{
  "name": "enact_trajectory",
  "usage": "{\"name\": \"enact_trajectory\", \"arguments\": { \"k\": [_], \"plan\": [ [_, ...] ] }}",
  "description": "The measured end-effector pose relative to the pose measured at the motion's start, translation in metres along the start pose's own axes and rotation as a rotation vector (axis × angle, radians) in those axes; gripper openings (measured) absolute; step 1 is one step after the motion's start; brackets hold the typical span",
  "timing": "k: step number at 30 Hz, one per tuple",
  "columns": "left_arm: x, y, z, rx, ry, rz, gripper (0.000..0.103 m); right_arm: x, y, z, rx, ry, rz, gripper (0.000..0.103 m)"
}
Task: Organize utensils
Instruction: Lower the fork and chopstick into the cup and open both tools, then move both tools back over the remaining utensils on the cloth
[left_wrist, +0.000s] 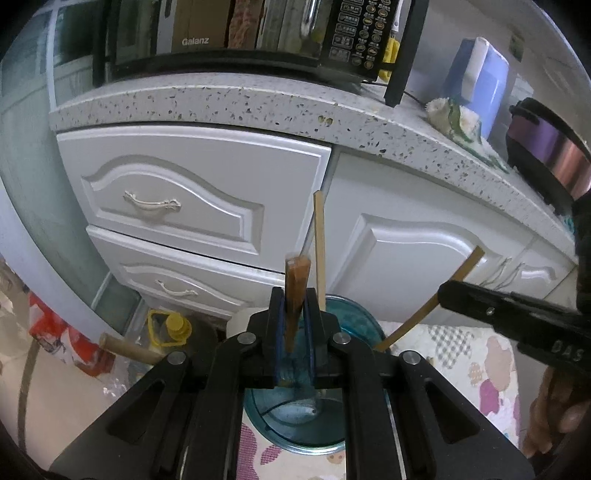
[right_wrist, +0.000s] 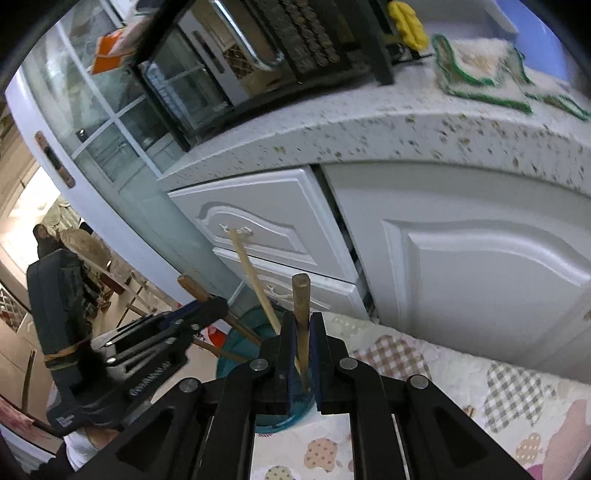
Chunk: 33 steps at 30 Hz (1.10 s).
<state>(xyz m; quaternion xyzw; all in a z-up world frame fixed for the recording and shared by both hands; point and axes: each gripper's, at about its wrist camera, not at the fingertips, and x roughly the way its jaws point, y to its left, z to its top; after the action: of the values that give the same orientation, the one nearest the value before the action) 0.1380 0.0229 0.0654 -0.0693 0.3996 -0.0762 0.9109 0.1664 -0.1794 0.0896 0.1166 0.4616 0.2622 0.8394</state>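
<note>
A teal glass cup (left_wrist: 354, 325) stands on a patterned cloth and shows in the right wrist view (right_wrist: 240, 328) too. My left gripper (left_wrist: 295, 314) is shut on a brown wooden utensil handle (left_wrist: 295, 291) that stands in the cup. A pale chopstick (left_wrist: 319, 251) leans upright in the cup beside it. My right gripper (right_wrist: 303, 332) is shut on a second chopstick (right_wrist: 302, 314), which slants up to the right in the left wrist view (left_wrist: 432, 299). The left gripper shows in the right wrist view (right_wrist: 199, 310), holding the brown handle (right_wrist: 192, 288).
White cabinet drawers (left_wrist: 192, 192) and a door (left_wrist: 413, 258) stand close behind the cup, under a speckled counter (left_wrist: 258, 99) with a microwave (left_wrist: 240, 33). A yellow-capped bottle (left_wrist: 170, 328) and a rolling pin (left_wrist: 129, 350) lie on the floor at left. The patterned cloth (right_wrist: 461, 384) spreads right.
</note>
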Motion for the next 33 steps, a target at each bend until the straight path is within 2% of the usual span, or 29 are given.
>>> {"name": "enact_trajectory", "arguments": {
  "k": [2, 4, 7, 10, 14, 17, 23, 33],
  "plan": [
    [-0.003, -0.001, -0.001, -0.004, -0.005, -0.002, 0.013, -0.002, -0.002, -0.004, 0.001, 0.0, -0.007, 0.012],
    [-0.007, -0.003, -0.002, -0.005, -0.006, -0.013, 0.028, -0.003, -0.004, -0.009, 0.001, 0.01, -0.015, 0.018],
    [-0.016, -0.007, -0.006, -0.005, -0.016, -0.024, 0.041, -0.006, -0.007, -0.017, 0.005, 0.02, -0.029, 0.024],
    [-0.026, -0.011, -0.011, 0.004, -0.023, -0.026, 0.043, -0.015, -0.011, -0.028, 0.008, 0.02, -0.035, 0.025],
    [-0.042, -0.018, -0.022, 0.026, -0.048, -0.007, 0.047, -0.031, -0.014, -0.046, 0.015, 0.001, -0.058, 0.041],
    [-0.053, -0.027, -0.033, 0.048, -0.07, 0.009, 0.05, -0.047, -0.013, -0.063, -0.001, -0.022, -0.108, 0.045],
    [-0.072, -0.051, -0.057, 0.108, -0.105, 0.03, 0.05, -0.077, -0.015, -0.094, 0.007, -0.063, -0.172, 0.047],
    [-0.083, -0.098, -0.094, 0.16, -0.099, -0.024, 0.05, -0.121, -0.028, -0.138, 0.027, -0.091, -0.268, 0.048]
  ]
}}
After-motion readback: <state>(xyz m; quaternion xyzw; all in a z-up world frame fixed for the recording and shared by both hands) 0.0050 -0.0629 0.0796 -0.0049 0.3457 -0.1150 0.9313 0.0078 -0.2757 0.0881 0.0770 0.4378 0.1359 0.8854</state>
